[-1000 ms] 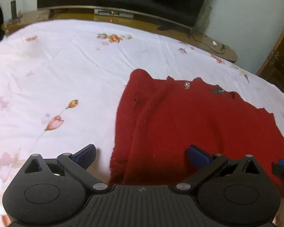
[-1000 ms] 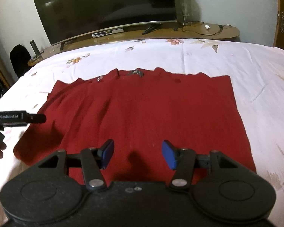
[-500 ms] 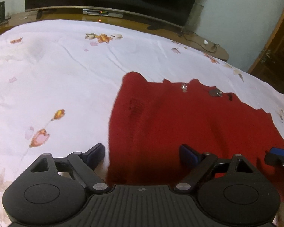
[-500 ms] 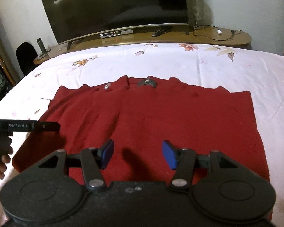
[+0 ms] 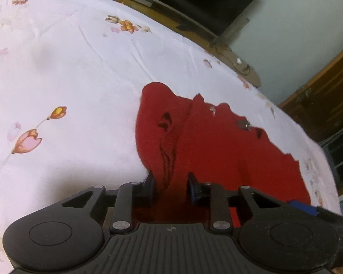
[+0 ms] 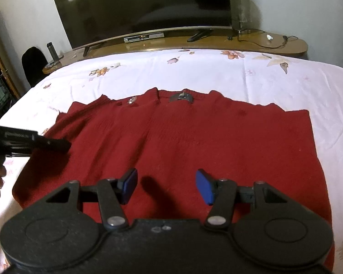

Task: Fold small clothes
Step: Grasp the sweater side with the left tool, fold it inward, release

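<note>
Garment of dark red knitted wool, a small sweater [image 6: 183,141], is lying flat on the white flower-printed bedsheet [image 6: 274,80], its neckline pointing away from the person and its hem running crosswise just under both tools. Left gripper [image 5: 170,188] is sitting at the sweater's left edge, where the sleeve fabric is bunching into ridges; its jaws have just been closing, and a fold of red knit is lying between the blue pads, which appear to be pinching it. Right gripper [image 6: 167,186] is hovering over the middle of the hem, jaws standing half apart with nothing between them, the cloth lying beneath them. Judged from this layout, the left hand is nearer to the working edge, so the coming fold is likely turning on carrying that side rightward across the sweater's body, toward the right gripper
</note>
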